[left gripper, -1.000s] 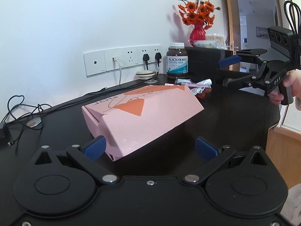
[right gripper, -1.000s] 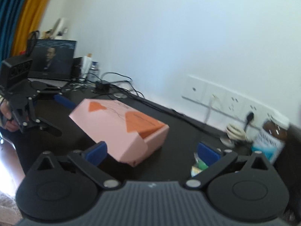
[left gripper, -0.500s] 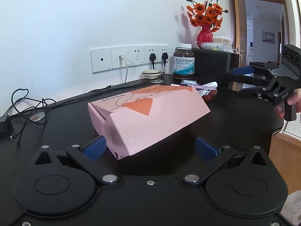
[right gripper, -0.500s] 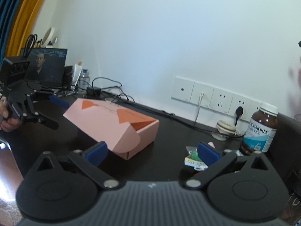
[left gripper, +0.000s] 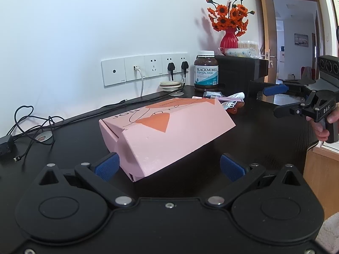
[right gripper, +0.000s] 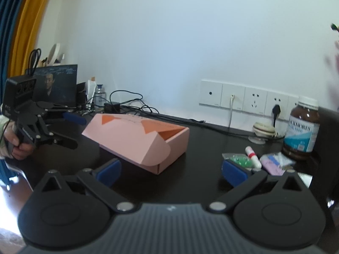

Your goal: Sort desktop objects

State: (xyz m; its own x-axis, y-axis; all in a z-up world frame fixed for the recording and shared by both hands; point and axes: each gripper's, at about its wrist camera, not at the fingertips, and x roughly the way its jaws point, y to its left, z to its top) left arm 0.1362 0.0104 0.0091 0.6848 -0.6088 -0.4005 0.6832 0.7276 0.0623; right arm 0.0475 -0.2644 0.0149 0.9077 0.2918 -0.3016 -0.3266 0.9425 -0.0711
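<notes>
Flanking pink box (left gripper: pixel 167 133) on black desk (left gripper: pixel 264 139), left claw (left gripper: pixel 168 166) and right claw (right gripper: pixel 170 170) spread wide, empty.

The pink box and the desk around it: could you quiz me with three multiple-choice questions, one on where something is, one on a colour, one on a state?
1. Where does the fish oil bottle stand?
A. At the wall by the sockets
B. On top of the pink box
C. On the floor

2. What colour are the flowers in the red vase?
A. Blue
B. Orange
C. White

3. How is the left tool now?
A. Shut on the pink box
B. Shut on a cable
C. Open, holding nothing

Answers:
1 A: it stands on the desk beside the wall sockets.
2 B: the blooms are orange.
3 C: its blue pads stand apart before the pink box.
</notes>
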